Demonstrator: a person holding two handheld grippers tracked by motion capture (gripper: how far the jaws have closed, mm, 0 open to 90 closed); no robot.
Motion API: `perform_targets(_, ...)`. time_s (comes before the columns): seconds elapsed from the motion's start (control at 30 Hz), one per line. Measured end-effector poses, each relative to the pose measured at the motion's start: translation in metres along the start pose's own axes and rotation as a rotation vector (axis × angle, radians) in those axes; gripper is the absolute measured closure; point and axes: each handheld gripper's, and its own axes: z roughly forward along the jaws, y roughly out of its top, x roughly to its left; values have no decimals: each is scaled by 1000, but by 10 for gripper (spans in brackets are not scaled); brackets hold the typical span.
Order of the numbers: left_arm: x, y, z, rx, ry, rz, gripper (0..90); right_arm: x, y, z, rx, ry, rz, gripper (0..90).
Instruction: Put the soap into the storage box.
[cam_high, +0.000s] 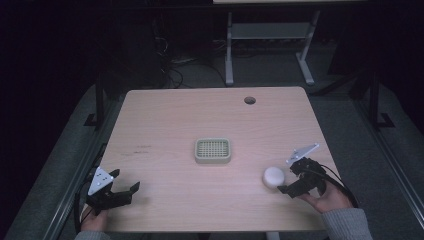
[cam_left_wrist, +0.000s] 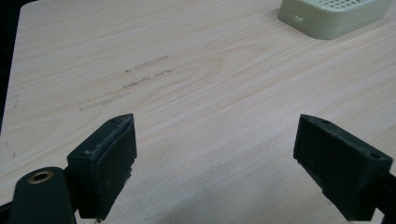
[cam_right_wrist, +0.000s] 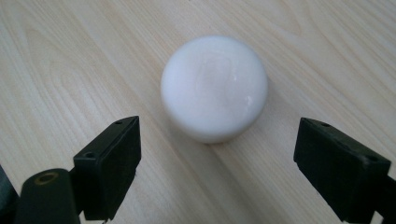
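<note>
The white soap (cam_right_wrist: 214, 87) lies flat on the table (cam_high: 165, 120), near its right front edge and to the right of the green tray (cam_high: 213, 150) in the middle. In the right gripper view we see it just ahead of our right gripper (cam_high: 290, 176), whose jaws stand spread wide, one to each side of it but short of it, touching nothing. We judge that we are in the approach, lined up on the soap with the grasp not yet made. The next move, as we read it, calls for pushing the gripper forward until the jaws flank the soap's rounded sides, then closing low enough that the smooth dome does not squirt out. After that the ridged tray looks like the likely place for it, a short carry to the left and away from us. Our left gripper (cam_high: 124, 189) rests at the left front corner, jaws wide apart and holding nothing, well apart from the soap.
</note>
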Motion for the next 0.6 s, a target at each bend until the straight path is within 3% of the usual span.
perform_targets(0.6,-1,2,0,-5,4,5,129,2,30,14,95,-5,-39,142)
